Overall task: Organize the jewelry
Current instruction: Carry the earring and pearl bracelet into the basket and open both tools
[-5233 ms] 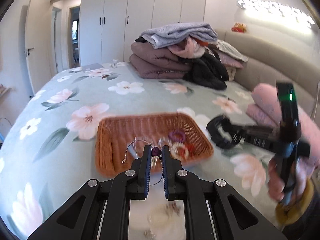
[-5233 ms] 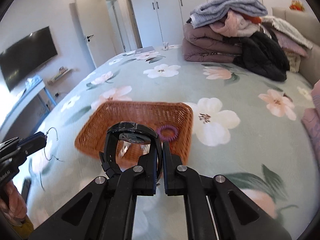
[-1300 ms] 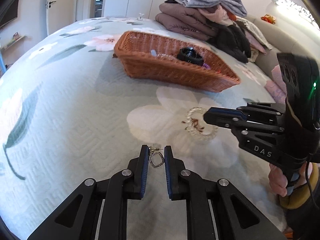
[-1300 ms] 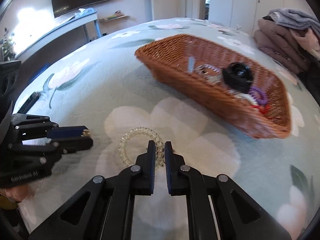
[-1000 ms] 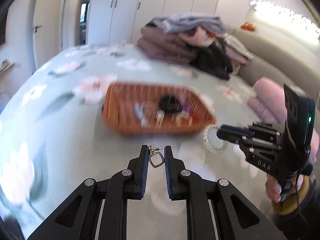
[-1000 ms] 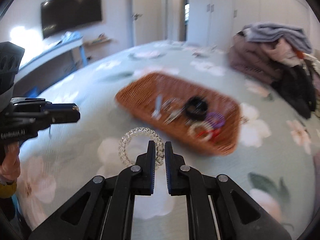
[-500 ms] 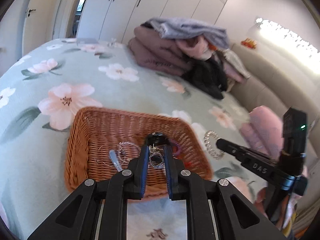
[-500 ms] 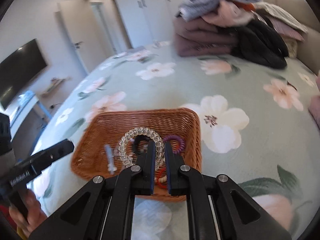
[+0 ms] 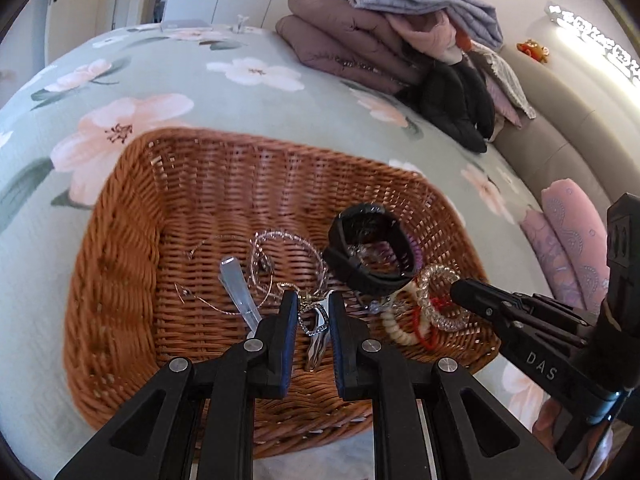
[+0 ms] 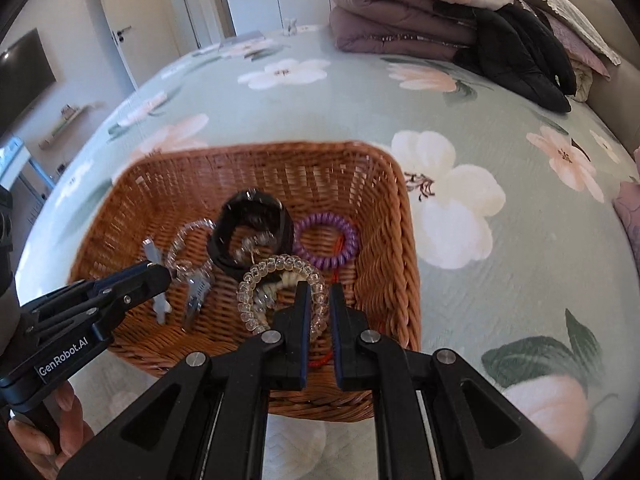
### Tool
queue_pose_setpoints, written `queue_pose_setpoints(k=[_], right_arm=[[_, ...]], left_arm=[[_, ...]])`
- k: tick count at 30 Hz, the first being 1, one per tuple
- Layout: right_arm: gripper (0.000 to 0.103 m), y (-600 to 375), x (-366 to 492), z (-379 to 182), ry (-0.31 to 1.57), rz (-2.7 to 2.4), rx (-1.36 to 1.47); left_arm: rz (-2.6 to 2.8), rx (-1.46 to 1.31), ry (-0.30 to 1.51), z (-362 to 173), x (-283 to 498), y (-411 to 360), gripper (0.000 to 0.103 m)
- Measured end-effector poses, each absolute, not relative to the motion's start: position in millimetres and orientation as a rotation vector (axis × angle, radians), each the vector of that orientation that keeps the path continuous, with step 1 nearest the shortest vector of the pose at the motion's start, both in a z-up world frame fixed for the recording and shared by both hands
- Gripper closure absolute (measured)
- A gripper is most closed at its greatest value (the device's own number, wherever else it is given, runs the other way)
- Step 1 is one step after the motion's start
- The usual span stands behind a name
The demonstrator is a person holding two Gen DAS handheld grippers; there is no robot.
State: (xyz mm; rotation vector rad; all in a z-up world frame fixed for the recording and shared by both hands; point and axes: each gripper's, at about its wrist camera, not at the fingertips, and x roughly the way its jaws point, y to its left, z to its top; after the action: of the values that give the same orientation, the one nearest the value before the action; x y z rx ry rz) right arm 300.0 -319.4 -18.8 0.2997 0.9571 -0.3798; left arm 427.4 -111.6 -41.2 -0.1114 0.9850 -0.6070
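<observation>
Right wrist view: right claw (image 10: 317, 312) clamps clear coil bracelet (image 10: 276, 280) over basket (image 10: 404, 240), black band (image 10: 248, 232) beyond

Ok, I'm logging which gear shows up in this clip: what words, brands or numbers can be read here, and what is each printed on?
"DAS": on the side of the right hand-held gripper, seen from the left wrist view.
"GenRobot.AI": on the side of the left hand-held gripper, seen from the right wrist view.
No other readable text, and none on the wicker basket or the jewelry in it.
</observation>
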Motion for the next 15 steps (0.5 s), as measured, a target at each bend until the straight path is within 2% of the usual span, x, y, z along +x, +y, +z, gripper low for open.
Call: queue_pose_setpoints(k=[7, 9, 11, 13, 15], right_arm=[[0.091, -319, 302, -28, 0.985, -0.383, 0.289], [0.089, -320, 299, -25, 0.971, -0.383, 0.297], [0.086, -320, 296, -22, 0.963, -0.373, 0.304], [0.085, -319, 292, -17, 0.949, -0.373, 0.298], [0.082, -317, 287, -11, 0.933, -0.369, 0.3]], left_arm=[[-0.601, -0.089, 0.975, -44, 423, -117, 0.086], [-0.61, -0.098, 0.973, -41, 421, -114, 0.077], [-0.606, -0.107, 0.959, -37, 418, -110, 0.056], [-0.596, -0.115, 0.943, -32, 414, -106, 0.051], [-0.585, -0.112, 0.923, -23, 408, -103, 0.05]])
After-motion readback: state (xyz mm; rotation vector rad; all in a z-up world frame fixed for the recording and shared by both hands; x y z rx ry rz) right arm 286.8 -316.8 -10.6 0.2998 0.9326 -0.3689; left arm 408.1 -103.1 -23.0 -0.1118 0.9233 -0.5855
